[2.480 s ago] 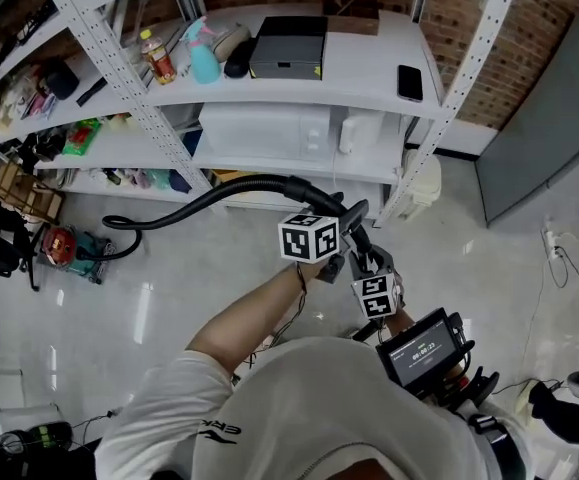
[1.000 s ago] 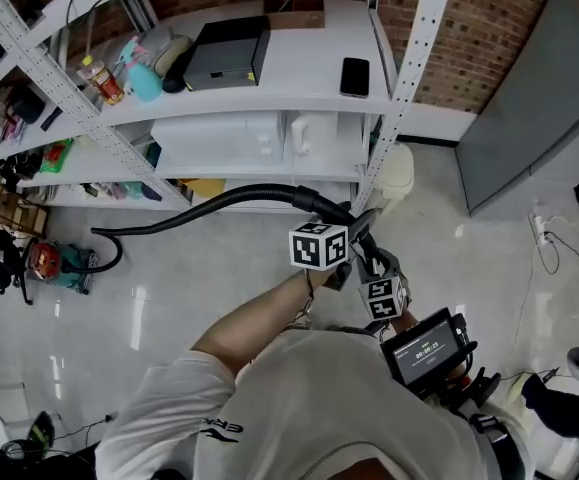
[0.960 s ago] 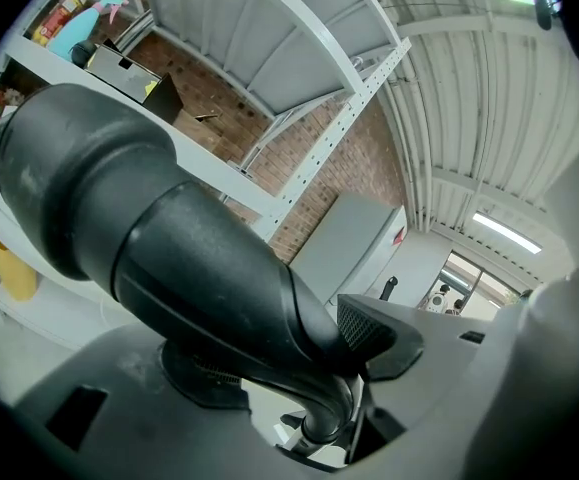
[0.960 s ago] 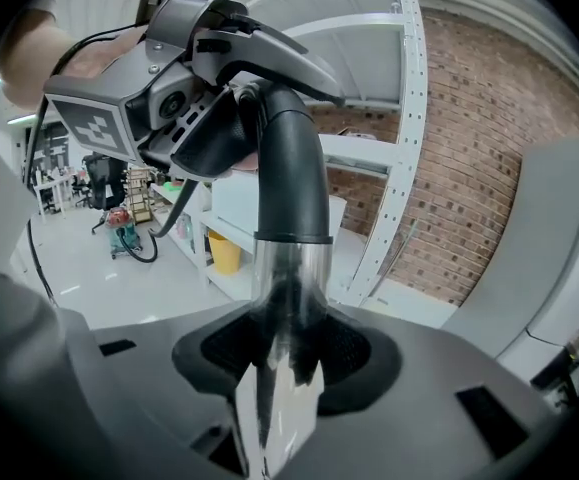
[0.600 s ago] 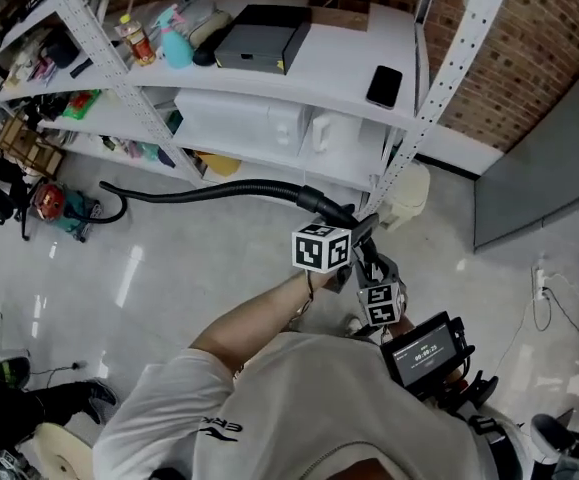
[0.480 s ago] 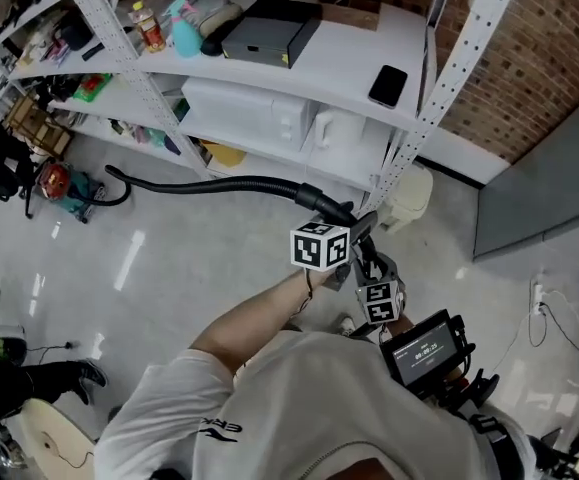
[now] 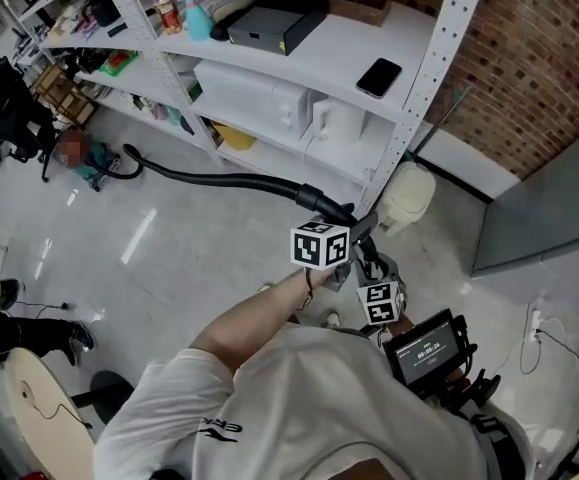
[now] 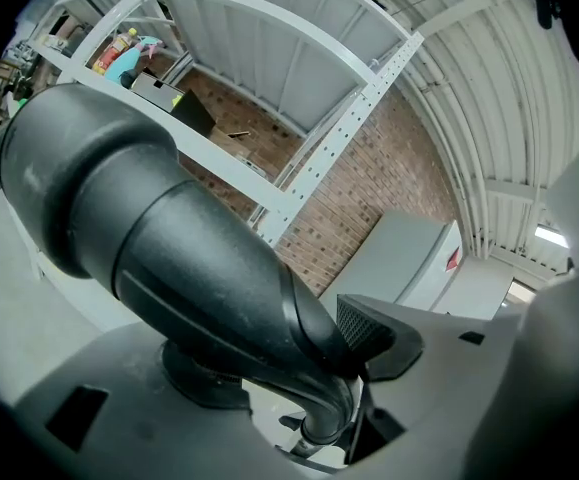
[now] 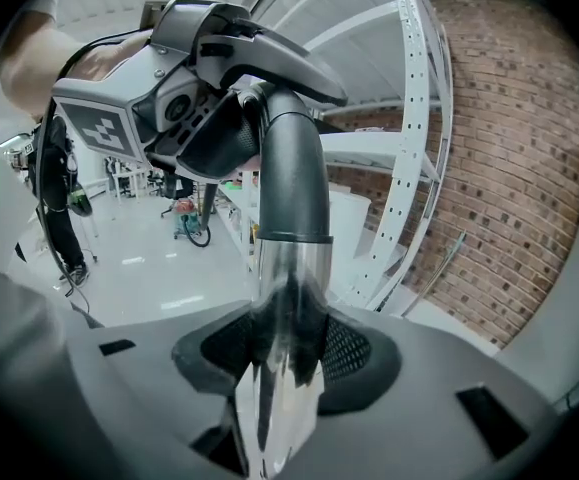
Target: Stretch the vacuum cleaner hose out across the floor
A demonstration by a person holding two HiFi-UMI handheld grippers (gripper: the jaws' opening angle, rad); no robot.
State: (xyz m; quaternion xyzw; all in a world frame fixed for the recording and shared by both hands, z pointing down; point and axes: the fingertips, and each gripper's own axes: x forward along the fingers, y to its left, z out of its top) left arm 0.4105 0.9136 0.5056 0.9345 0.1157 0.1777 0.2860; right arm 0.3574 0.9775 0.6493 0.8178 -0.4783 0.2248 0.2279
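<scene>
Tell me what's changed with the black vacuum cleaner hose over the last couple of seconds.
The black flexible hose has been drawn straighter: the sagging loop beside the red and teal vacuum cleaner has nearly gone, and it runs almost straight to the grippers. Nothing was let go: the left gripper stays shut on the black curved handle, the right gripper on the shiny metal tube.

Matt black plastic hose handle (image 8: 169,258), mirror-bright metal tube (image 9: 284,298), glossy pale floor (image 7: 169,268).
</scene>
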